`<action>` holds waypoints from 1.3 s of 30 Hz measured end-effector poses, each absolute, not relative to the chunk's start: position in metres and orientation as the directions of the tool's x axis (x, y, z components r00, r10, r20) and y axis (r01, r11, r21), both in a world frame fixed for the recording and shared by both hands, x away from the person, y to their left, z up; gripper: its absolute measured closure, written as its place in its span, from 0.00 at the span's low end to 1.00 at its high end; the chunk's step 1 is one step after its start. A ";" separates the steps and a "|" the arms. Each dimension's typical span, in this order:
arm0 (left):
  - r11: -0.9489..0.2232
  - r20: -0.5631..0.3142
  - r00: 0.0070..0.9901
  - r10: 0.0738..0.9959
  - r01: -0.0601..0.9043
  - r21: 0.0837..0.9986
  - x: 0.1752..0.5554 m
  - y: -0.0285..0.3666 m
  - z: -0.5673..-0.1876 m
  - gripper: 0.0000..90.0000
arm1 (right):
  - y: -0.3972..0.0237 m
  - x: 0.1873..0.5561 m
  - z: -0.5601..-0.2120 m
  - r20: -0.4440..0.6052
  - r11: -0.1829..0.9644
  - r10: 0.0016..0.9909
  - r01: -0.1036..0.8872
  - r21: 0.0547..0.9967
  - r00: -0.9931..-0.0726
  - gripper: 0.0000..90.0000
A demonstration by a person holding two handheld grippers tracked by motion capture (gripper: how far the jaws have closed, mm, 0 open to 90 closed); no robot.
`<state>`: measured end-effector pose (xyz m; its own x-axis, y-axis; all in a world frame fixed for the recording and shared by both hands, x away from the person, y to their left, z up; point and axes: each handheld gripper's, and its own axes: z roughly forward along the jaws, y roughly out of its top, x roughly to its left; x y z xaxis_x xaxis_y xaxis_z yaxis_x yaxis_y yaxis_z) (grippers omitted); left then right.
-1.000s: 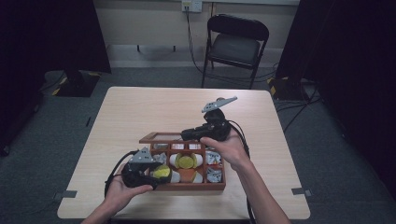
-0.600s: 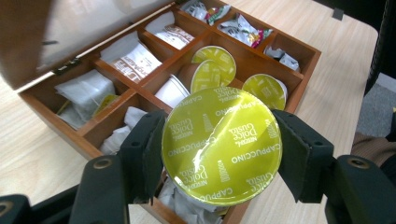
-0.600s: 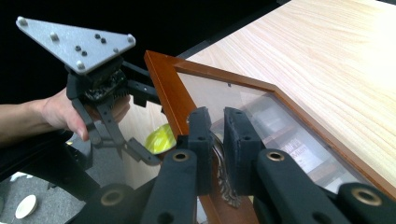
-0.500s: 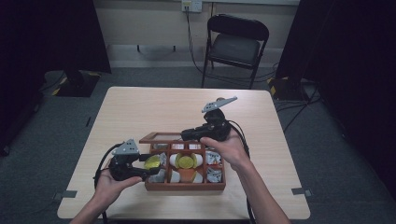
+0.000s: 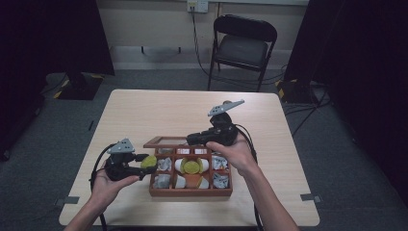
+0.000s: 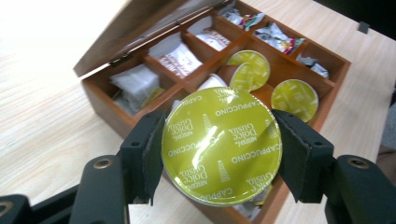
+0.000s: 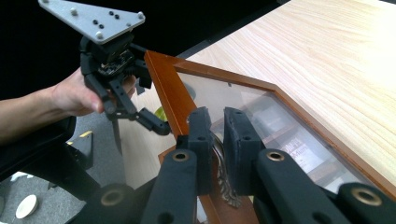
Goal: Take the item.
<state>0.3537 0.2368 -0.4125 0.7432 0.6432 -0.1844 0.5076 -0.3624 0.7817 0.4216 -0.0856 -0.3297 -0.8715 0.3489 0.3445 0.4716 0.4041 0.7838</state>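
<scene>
A wooden box [image 5: 190,192] with several compartments sits near the table's front edge, its glass-paned lid [image 7: 266,116] raised. My right gripper [image 7: 217,121] is shut on the metal clasp [image 7: 224,184] at the lid's front rim and holds the lid up; in the high view this gripper [image 5: 192,139] is at the box's far side. My left gripper [image 6: 219,140] is shut on a yellow-green Dolce Gusto capsule [image 6: 222,144], lifted just left of the box [image 6: 107,105]. In the high view the capsule [image 5: 149,161] hangs by the box's left wall.
More yellow-green capsules [image 6: 294,95] and white and foil sachets [image 6: 180,58] fill the compartments. Bare tabletop [image 5: 159,110] spreads behind and to both sides of the box. A black folding chair [image 5: 243,45] stands beyond the table's far edge.
My left gripper has drawn back to the left with the capsule, from over the box's left compartments to beside its left wall. The right gripper and lid have stayed put.
</scene>
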 end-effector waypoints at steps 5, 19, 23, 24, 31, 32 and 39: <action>-0.355 -0.183 0.727 0.662 0.519 0.777 0.359 0.244 -0.411 0.43 | -0.086 0.422 -0.330 0.345 0.404 0.349 0.472 0.784 -0.871 0.91; -0.346 -0.165 0.661 0.732 0.569 0.746 0.374 0.272 -0.417 0.43 | -0.086 0.422 -0.330 0.343 0.405 0.349 0.471 0.784 -0.872 0.91; -0.339 -0.166 0.643 0.748 0.584 0.737 0.380 0.277 -0.419 0.43 | -0.086 0.422 -0.330 0.345 0.404 0.349 0.472 0.783 -0.871 0.91; -0.340 -0.167 0.643 0.747 0.587 0.735 0.382 0.278 -0.420 0.43 | -0.086 0.422 -0.330 0.345 0.404 0.349 0.472 0.783 -0.871 0.91; -0.347 -0.150 0.624 0.767 0.600 0.721 0.393 0.281 -0.424 0.43 | -0.086 0.422 -0.330 0.345 0.404 0.349 0.473 0.783 -0.871 0.91; -0.349 -0.152 0.623 0.767 0.604 0.717 0.395 0.281 -0.426 0.43 | -0.086 0.422 -0.330 0.345 0.404 0.349 0.473 0.783 -0.871 0.91; -0.352 -0.147 0.600 0.786 0.632 0.691 0.408 0.281 -0.437 0.43 | -0.086 0.422 -0.330 0.345 0.405 0.349 0.472 0.783 -0.871 0.91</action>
